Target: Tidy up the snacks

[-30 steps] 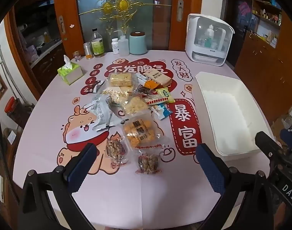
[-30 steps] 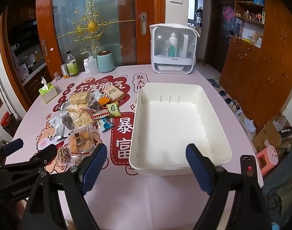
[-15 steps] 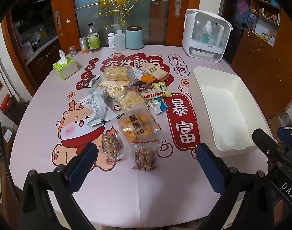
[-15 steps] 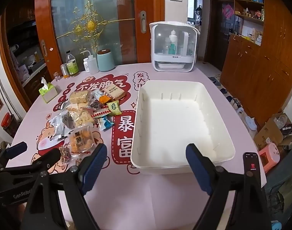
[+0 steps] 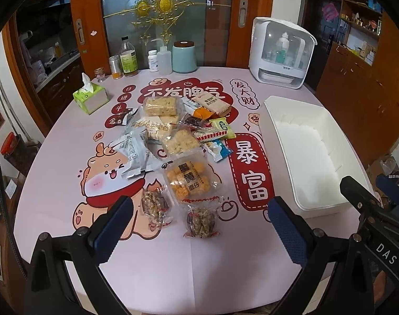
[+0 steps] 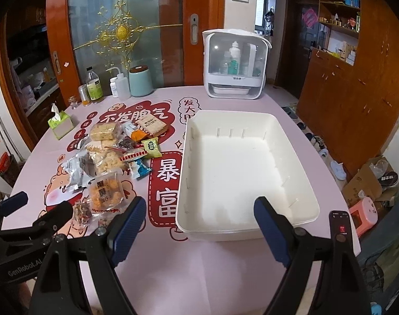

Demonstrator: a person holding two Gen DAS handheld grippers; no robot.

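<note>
White plastic, one bin (image 6: 299, 173) is sitting empty on the right side of the pink table (image 5: 173, 270), beside the snacks (image 5: 178, 141). About a dozen packets are lying in one loose heap left of the bin: two nut packs (image 5: 200, 221) nearest, one orange puff bag (image 5: 189, 179) behind them, two rice-cake bags, two silver wrappers; the rest overlap too much for counting. Both grippers are hovering low over the near table edge, pointing forward. Left gripper (image 5: 199, 225) is gaping wide, holding nothing, fingers flanking the nut packs. Right gripper (image 6: 199, 225) is likewise spread, empty, facing the bin's near wall.
</note>
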